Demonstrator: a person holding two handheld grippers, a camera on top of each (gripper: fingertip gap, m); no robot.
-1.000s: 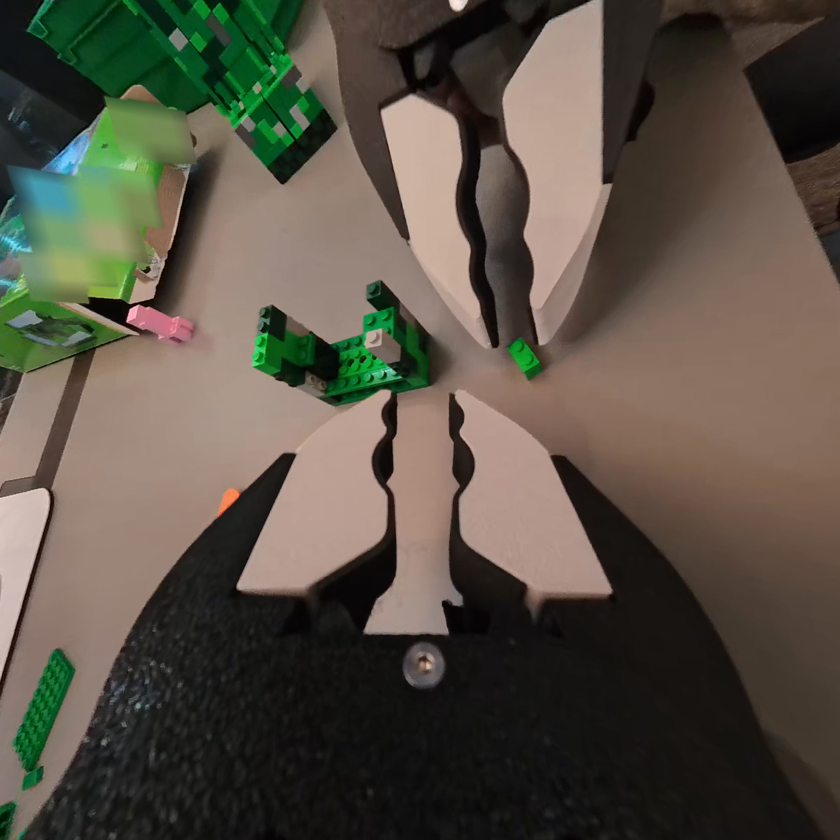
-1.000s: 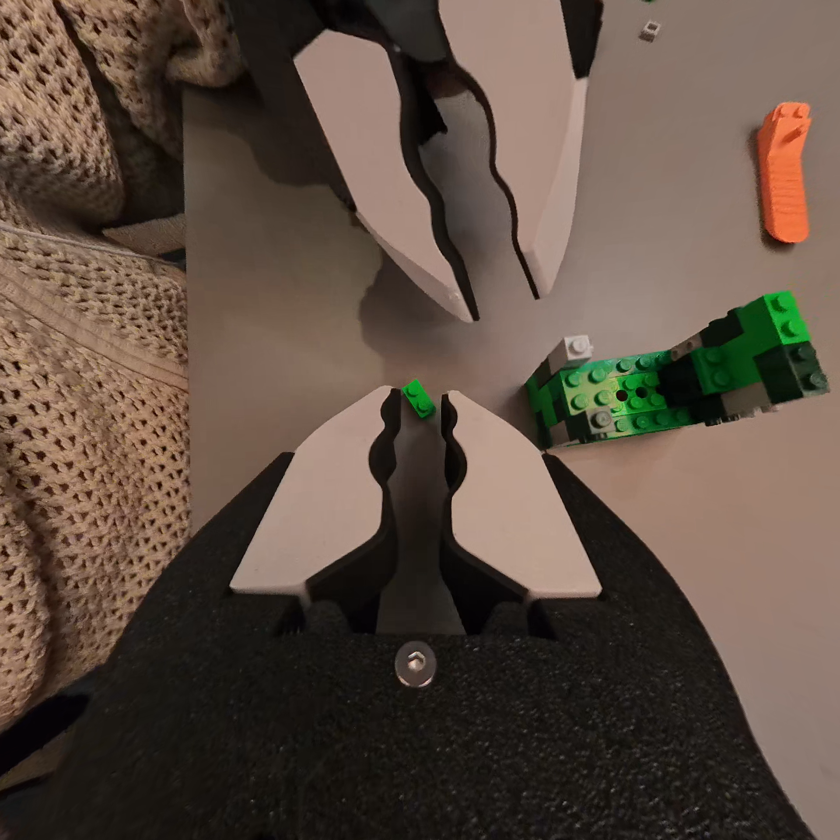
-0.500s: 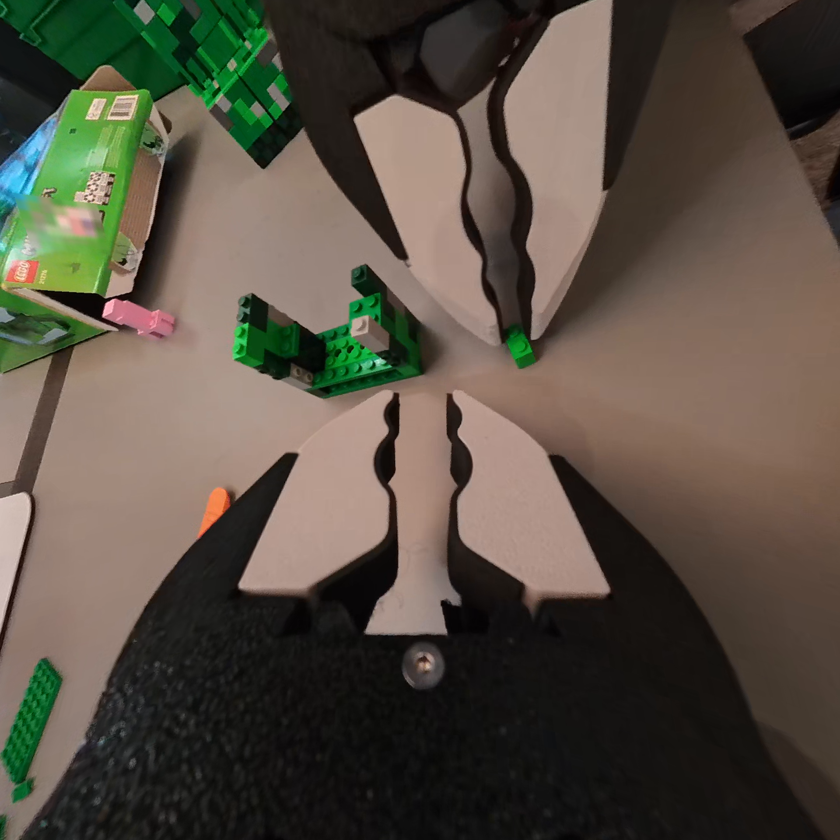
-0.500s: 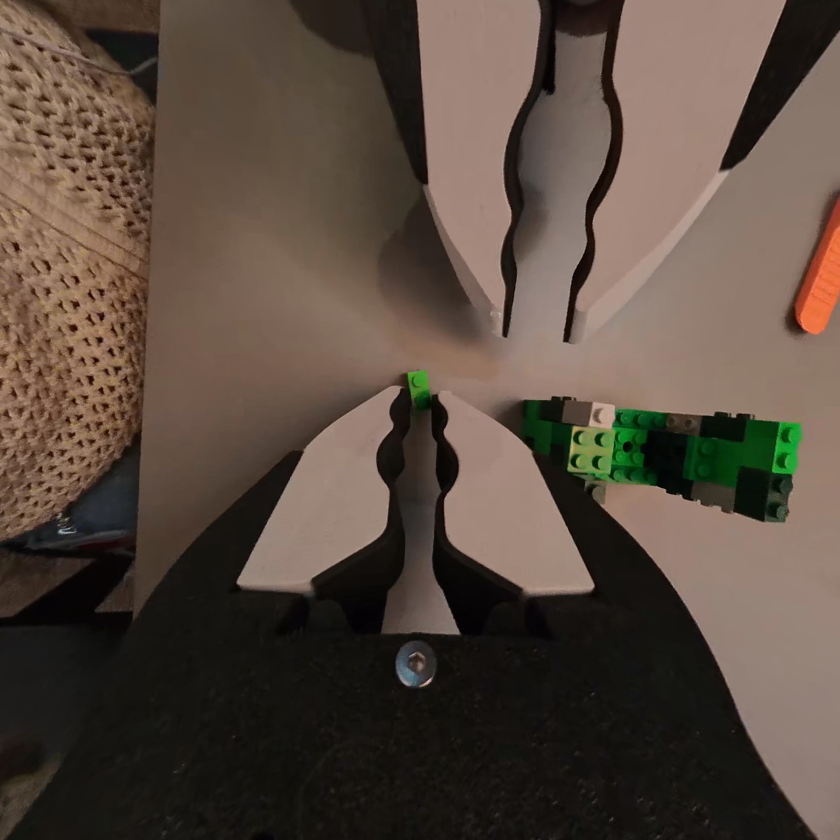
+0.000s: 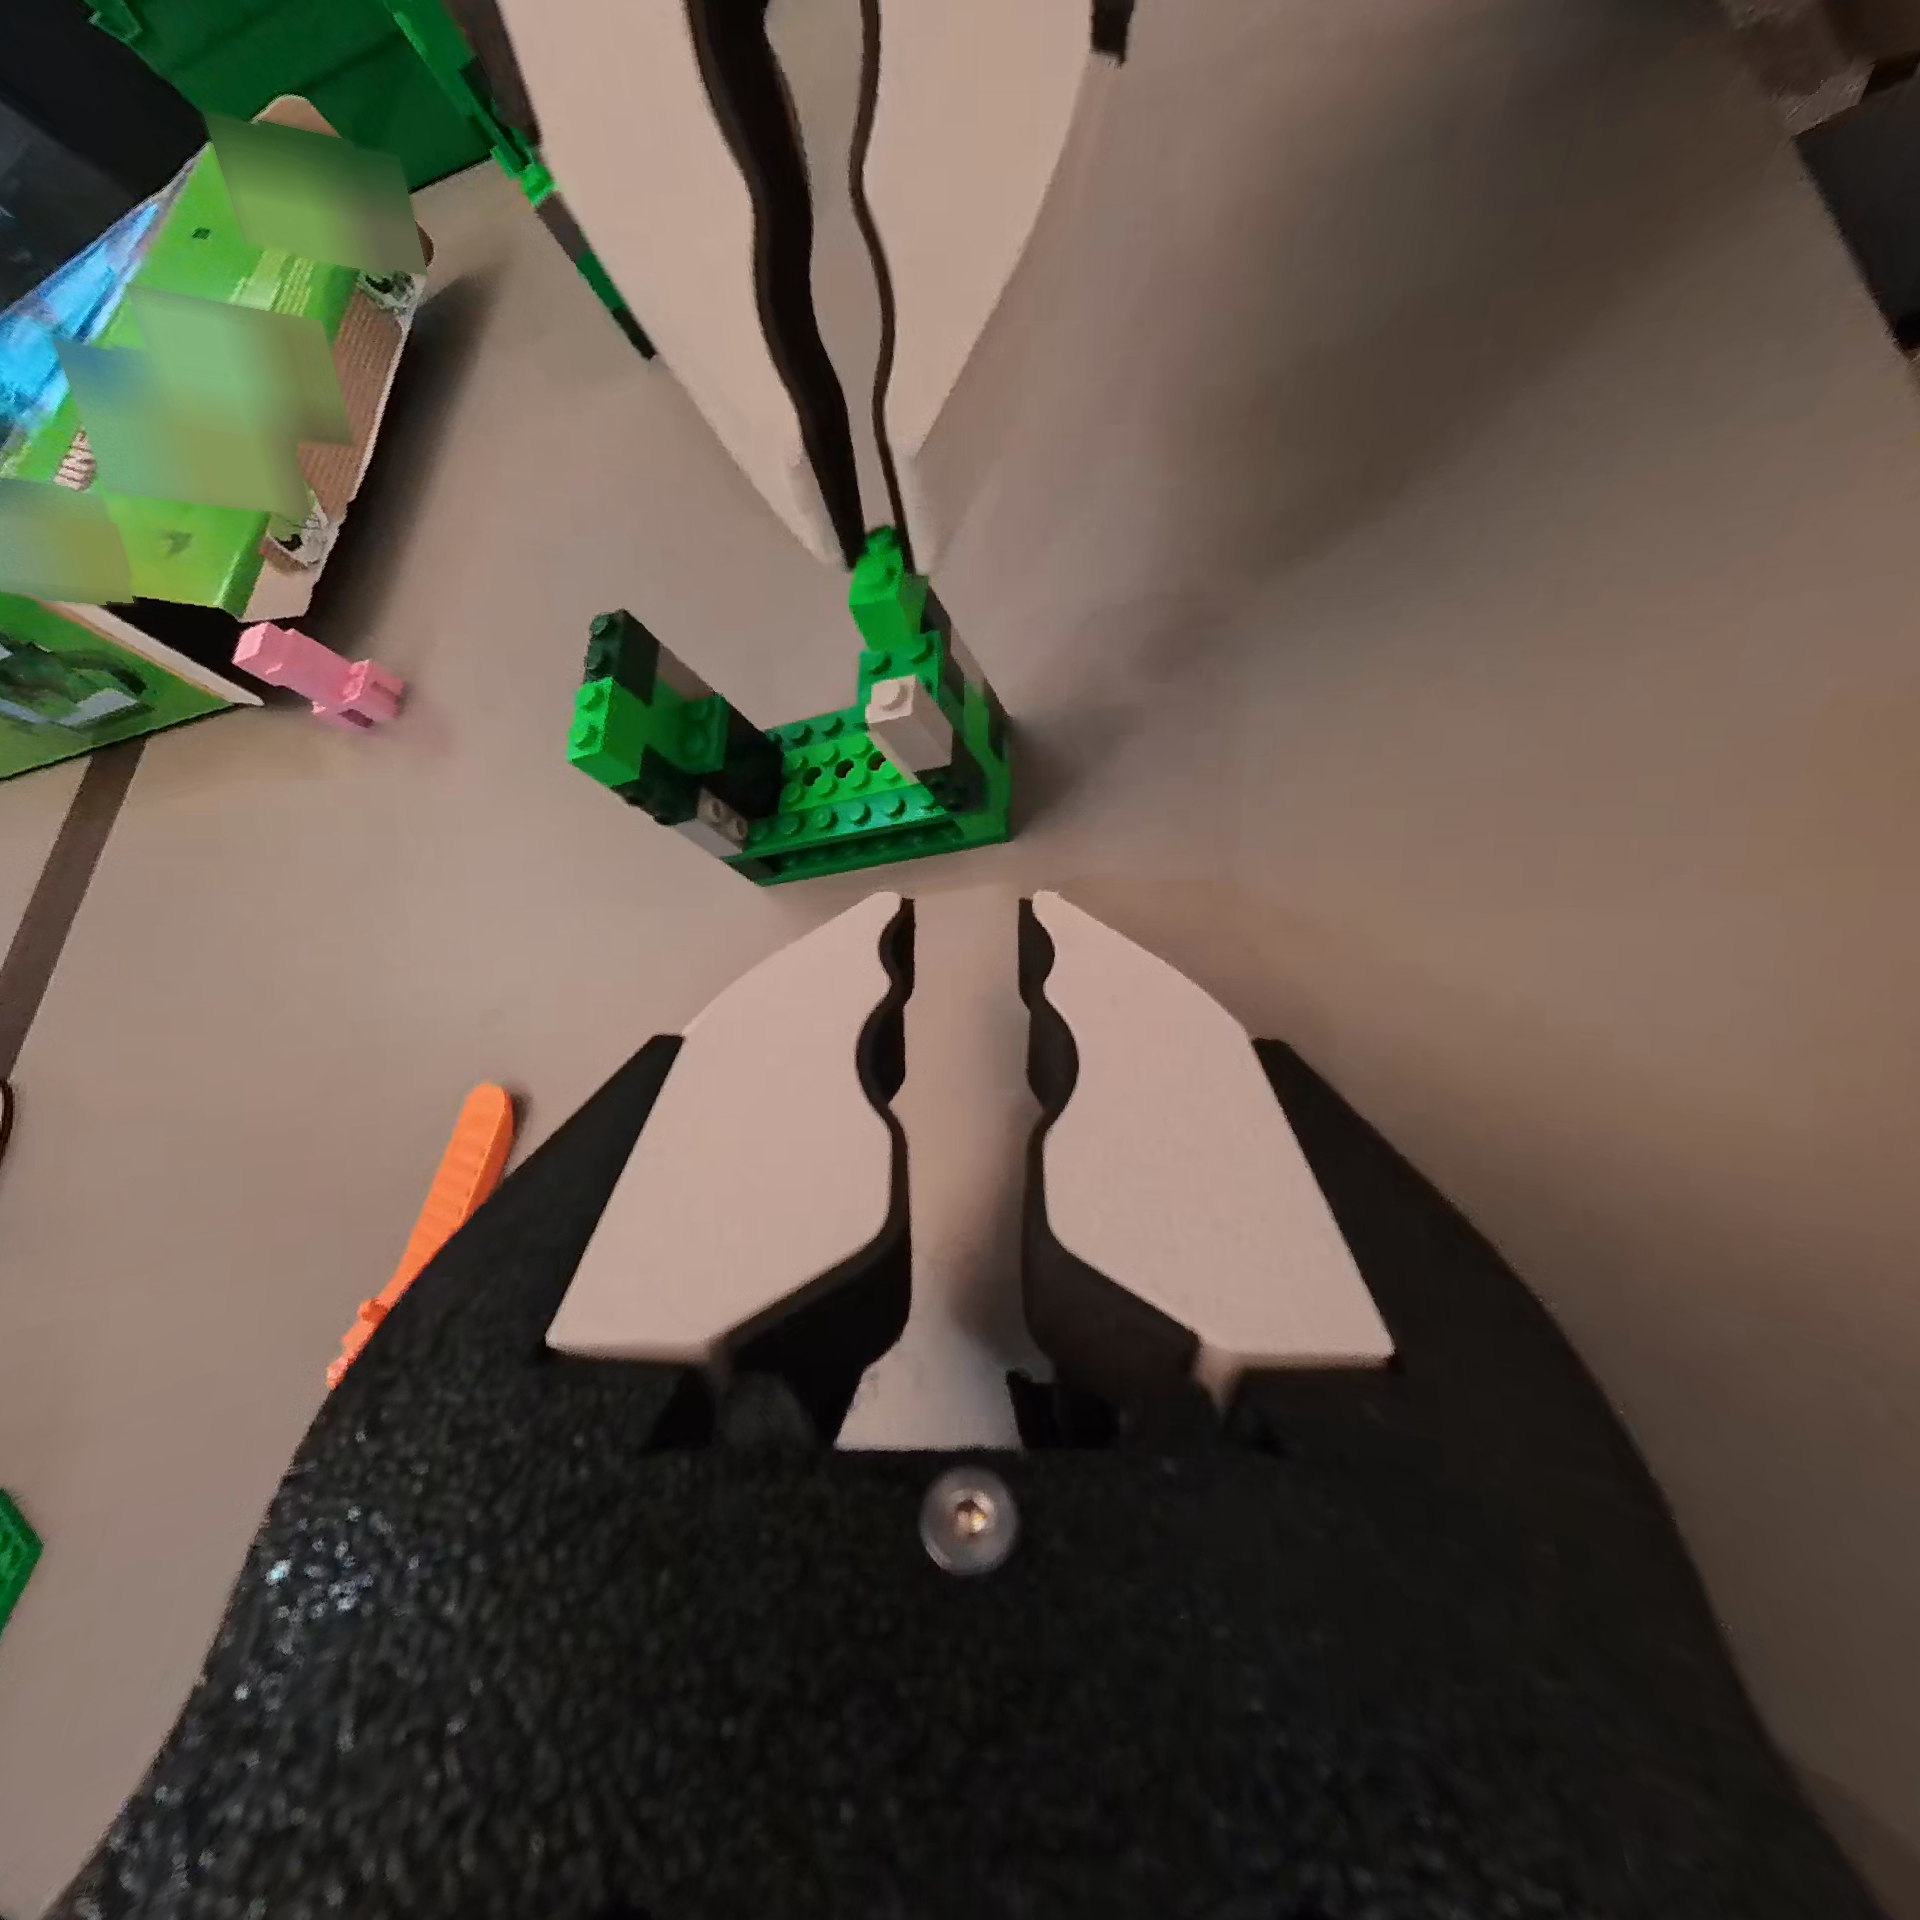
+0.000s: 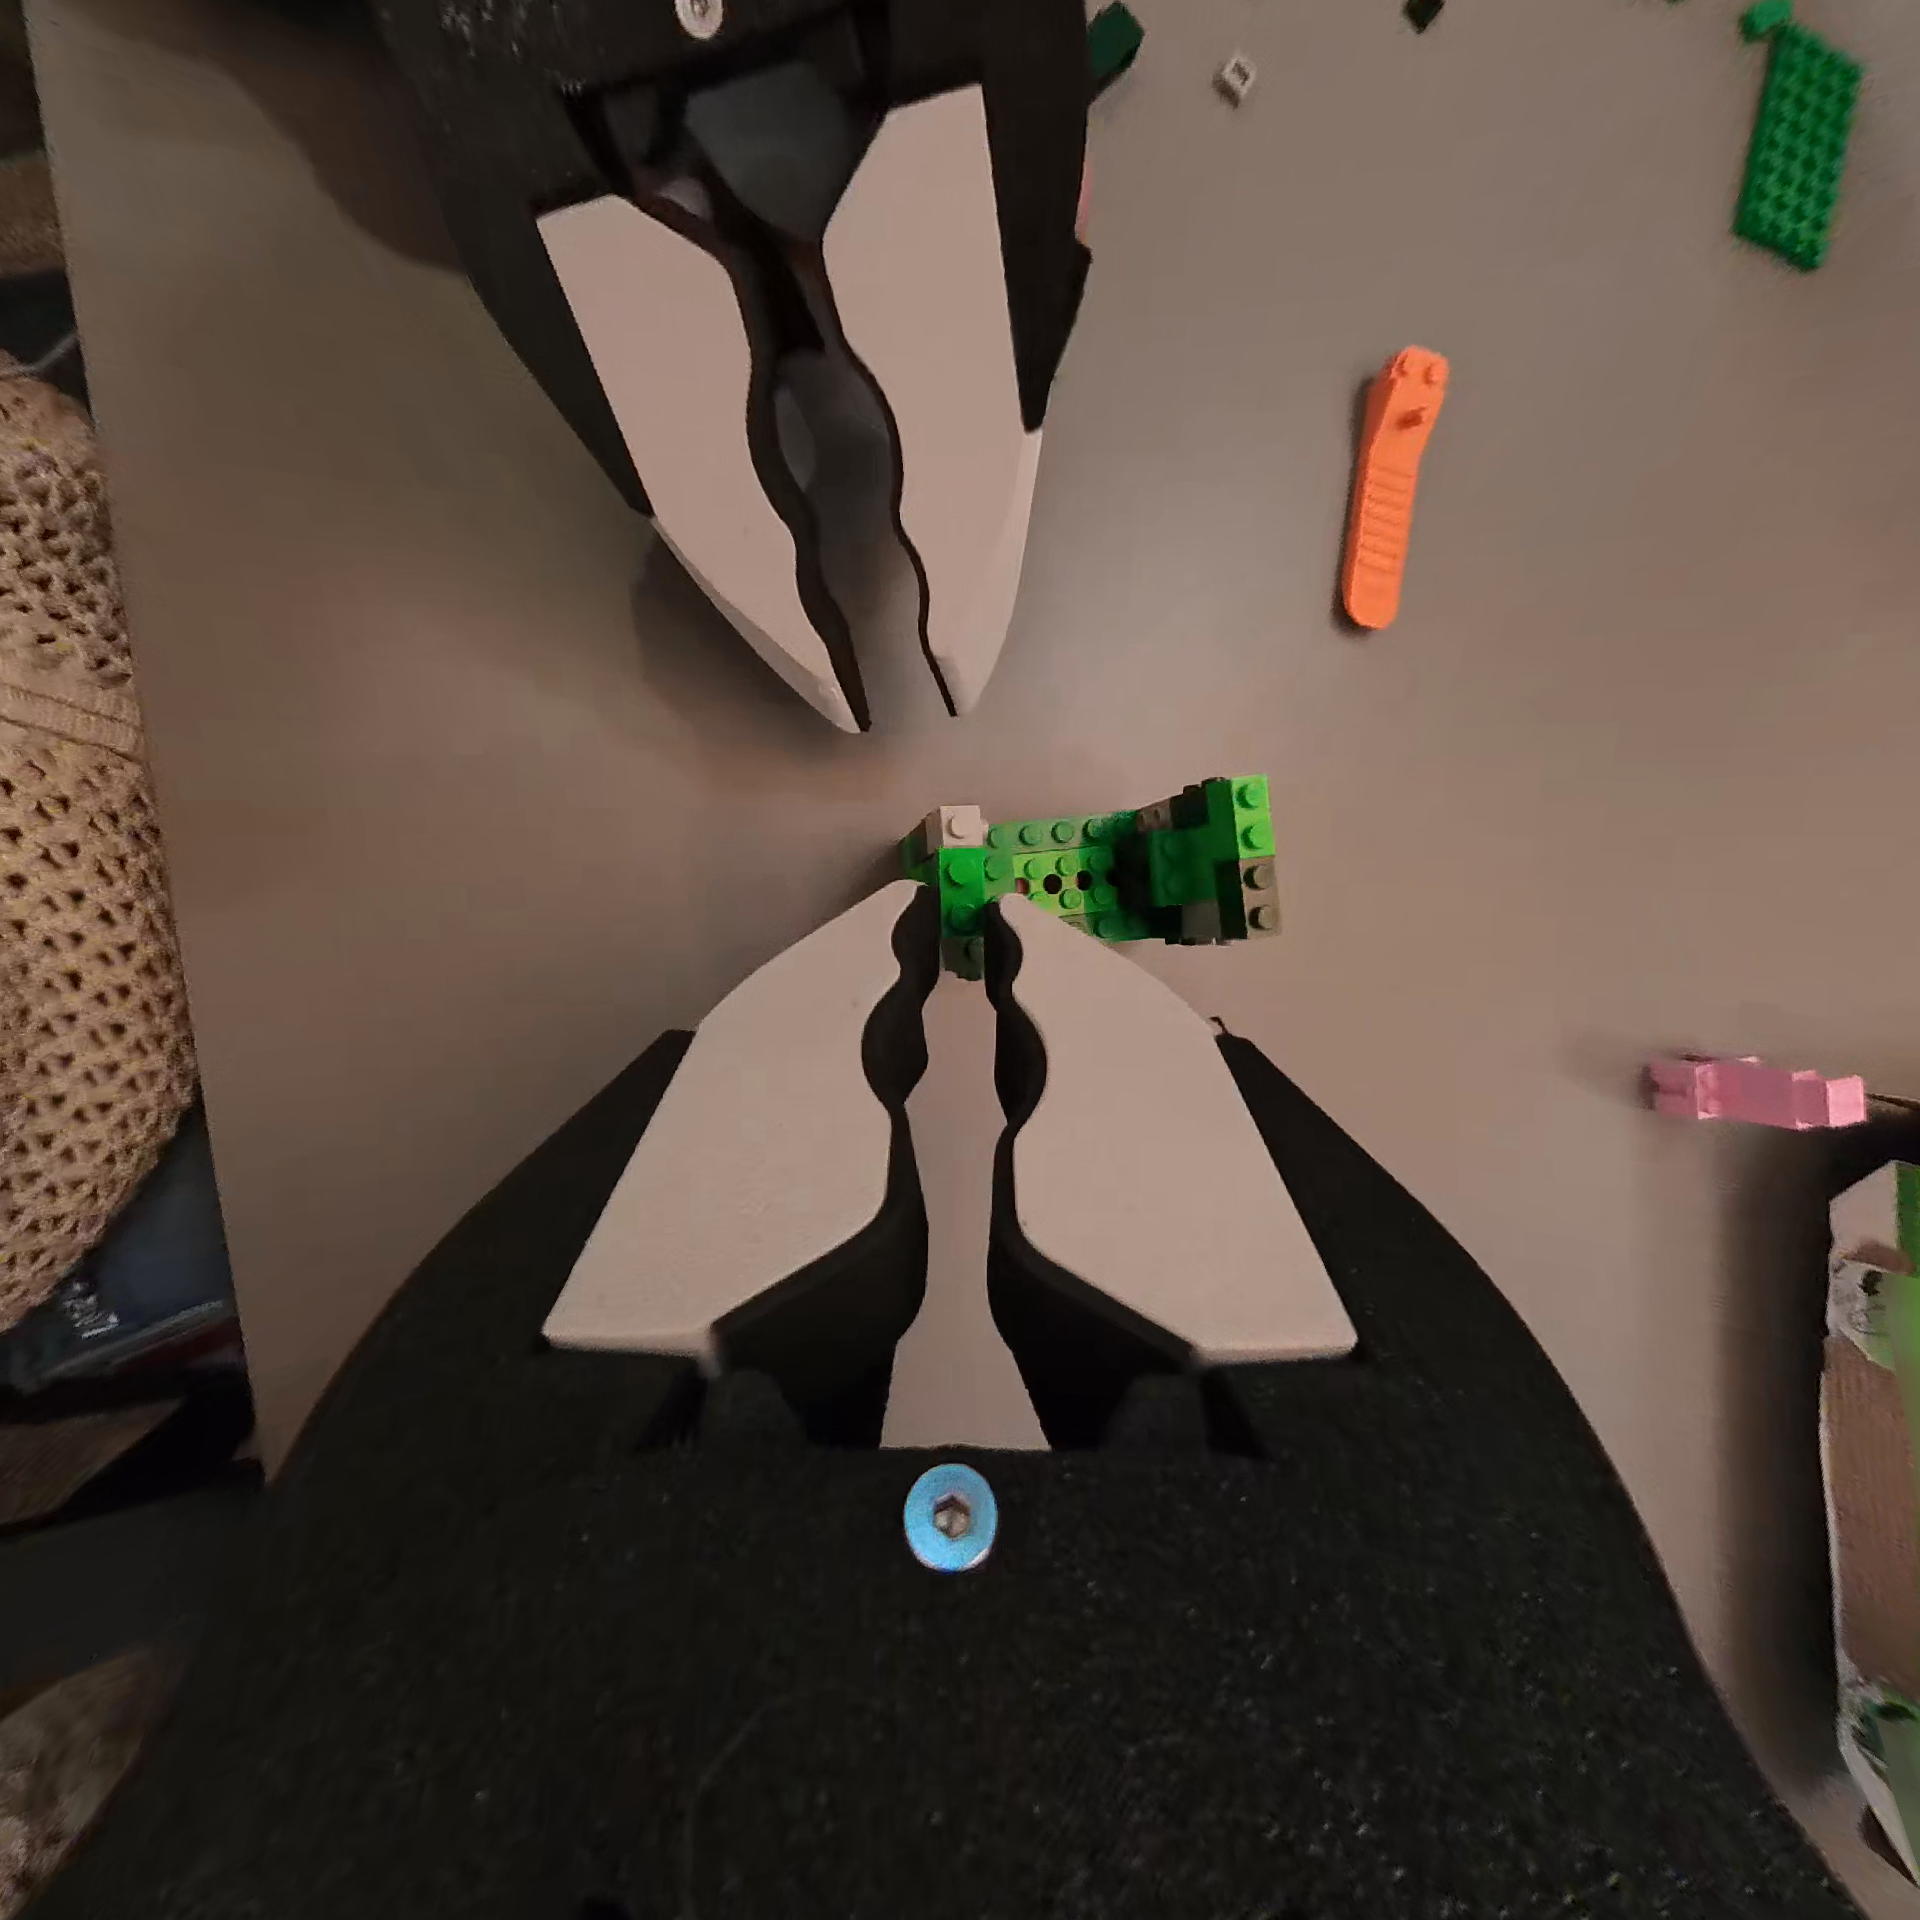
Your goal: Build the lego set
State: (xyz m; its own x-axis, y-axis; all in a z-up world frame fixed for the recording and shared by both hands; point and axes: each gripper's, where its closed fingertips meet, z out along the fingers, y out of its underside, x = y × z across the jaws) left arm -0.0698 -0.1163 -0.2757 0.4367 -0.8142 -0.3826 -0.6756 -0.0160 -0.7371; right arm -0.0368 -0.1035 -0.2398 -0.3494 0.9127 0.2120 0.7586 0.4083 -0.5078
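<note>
From the left wrist view, the left gripper [image 5: 966, 902] hangs just short of the build [image 5: 790, 753], its jaws a narrow way apart with nothing between them and only bare table [image 5: 1455, 727] showing through the gap. The build sits on the table, a green base with a raised block at each end. Beyond it the right gripper [image 5: 883, 545] comes down from the far side, its jaws pinched on a small green brick [image 5: 883, 587] that sits at the top of the build's nearer tower, just above a grey brick [image 5: 906, 717]; whether the studs have caught I cannot tell. Left of the build lie a pink piece [image 5: 317, 675], a green box [image 5: 187, 416], and an orange separator [image 5: 436, 1216] closer to the left gripper. From the right wrist view, the right gripper [image 6: 956, 914] has its tips at the build's [image 6: 1101, 868] near end, closed narrow around the green brick [image 6: 961, 878], beside the grey brick [image 6: 958, 826]. The left gripper [image 6: 904, 717] waits across the build, jaws slightly parted and empty. Past the build to the right are the separator [image 6: 1387, 488], a green plate [image 6: 1797, 156] and the pink piece [image 6: 1756, 1103]. This looks like the seating of one brick on the tower. Next, I judge, it needs a straight press down with studs aligned, and the left gripper steadying the base so the build does not slide or tip.
</note>
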